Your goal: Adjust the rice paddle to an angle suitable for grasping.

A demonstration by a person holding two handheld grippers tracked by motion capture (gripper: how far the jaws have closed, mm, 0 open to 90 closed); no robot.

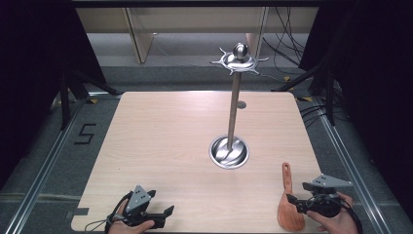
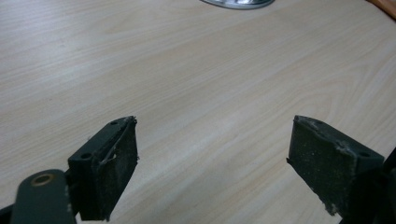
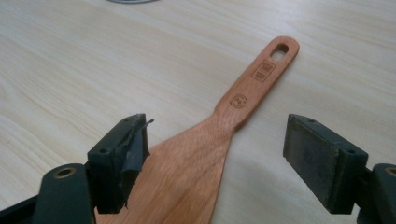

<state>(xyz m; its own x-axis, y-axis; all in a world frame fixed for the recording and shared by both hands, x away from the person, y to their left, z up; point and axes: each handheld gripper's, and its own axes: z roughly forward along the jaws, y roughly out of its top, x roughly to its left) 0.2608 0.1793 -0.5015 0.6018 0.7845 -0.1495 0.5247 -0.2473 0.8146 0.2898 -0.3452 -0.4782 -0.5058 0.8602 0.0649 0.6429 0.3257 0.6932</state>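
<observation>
A wooden spatula lies flat near the table's front right edge, its handle pointing away from me. In the right gripper view the spatula has its wide blade between the jaws and a hanging hole at the far end of the handle. My right gripper is open, its jaws standing on either side of the blade without touching it. A metal hanging stand with a round base and hooked top rises mid-table. At the front left my left gripper is open over bare wood.
The light wooden table has rounded corners, with a grey floor and metal rails around it. The stand's base shows at the top edge of the left gripper view. Black cables and tripod legs lie beyond the far right corner.
</observation>
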